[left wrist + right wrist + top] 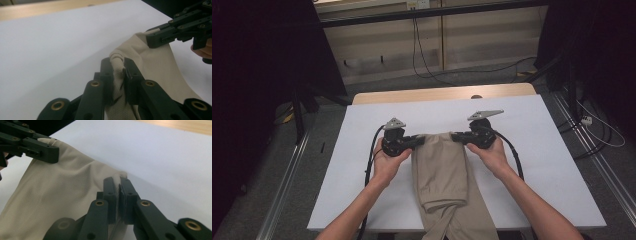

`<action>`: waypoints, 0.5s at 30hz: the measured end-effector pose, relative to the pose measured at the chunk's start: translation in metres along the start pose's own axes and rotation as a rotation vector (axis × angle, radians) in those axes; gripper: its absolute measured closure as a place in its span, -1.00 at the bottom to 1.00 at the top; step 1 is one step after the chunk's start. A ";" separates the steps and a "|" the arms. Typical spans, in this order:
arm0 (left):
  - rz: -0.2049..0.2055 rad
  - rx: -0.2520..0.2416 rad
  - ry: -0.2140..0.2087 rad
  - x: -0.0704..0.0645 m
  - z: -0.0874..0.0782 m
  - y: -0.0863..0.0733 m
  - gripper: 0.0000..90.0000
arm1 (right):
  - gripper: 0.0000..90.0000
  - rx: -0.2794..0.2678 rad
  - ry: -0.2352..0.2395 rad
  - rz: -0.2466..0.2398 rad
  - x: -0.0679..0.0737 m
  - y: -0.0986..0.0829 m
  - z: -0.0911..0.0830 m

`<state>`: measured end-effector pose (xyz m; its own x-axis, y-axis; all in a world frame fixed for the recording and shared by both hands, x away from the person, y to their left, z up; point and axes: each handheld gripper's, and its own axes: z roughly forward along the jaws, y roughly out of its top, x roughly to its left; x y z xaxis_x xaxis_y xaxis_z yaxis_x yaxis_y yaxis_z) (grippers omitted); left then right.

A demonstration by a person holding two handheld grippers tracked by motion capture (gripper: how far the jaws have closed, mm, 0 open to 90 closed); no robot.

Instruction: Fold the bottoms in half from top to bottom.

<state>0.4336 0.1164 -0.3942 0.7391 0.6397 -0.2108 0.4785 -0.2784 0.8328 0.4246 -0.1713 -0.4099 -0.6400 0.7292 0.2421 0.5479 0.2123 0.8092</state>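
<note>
Your left gripper (418,140) has its jaws clamped on the left top corner of the folded beige knit trousers (446,175), and your right gripper (455,137) has its jaws pinched on the right top corner, so the waist edge is stretched between the two. In the left gripper view the fabric (152,67) bunches up in a small roll between the black jaws, with the right gripper (160,41) biting the far corner. In the right gripper view a thin fold of the cloth (62,192) sits between the nearly touching jaws, and the left gripper (51,152) holds the opposite corner. The trousers lie down the middle of the white desk (537,150), waist toward the far side, legs running back toward you and hanging over the near edge. Your hands sit just outside the garment on either side.
</note>
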 end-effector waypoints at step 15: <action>-0.044 -0.124 0.078 0.025 0.007 0.051 0.78 | 0.90 -0.138 -0.075 0.040 -0.015 0.056 -0.011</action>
<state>0.4800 0.1128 -0.3606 0.6774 0.7045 -0.2117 0.4437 -0.1618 0.8814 0.4595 -0.1772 -0.3624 -0.5746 0.7828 0.2390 0.4893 0.0945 0.8670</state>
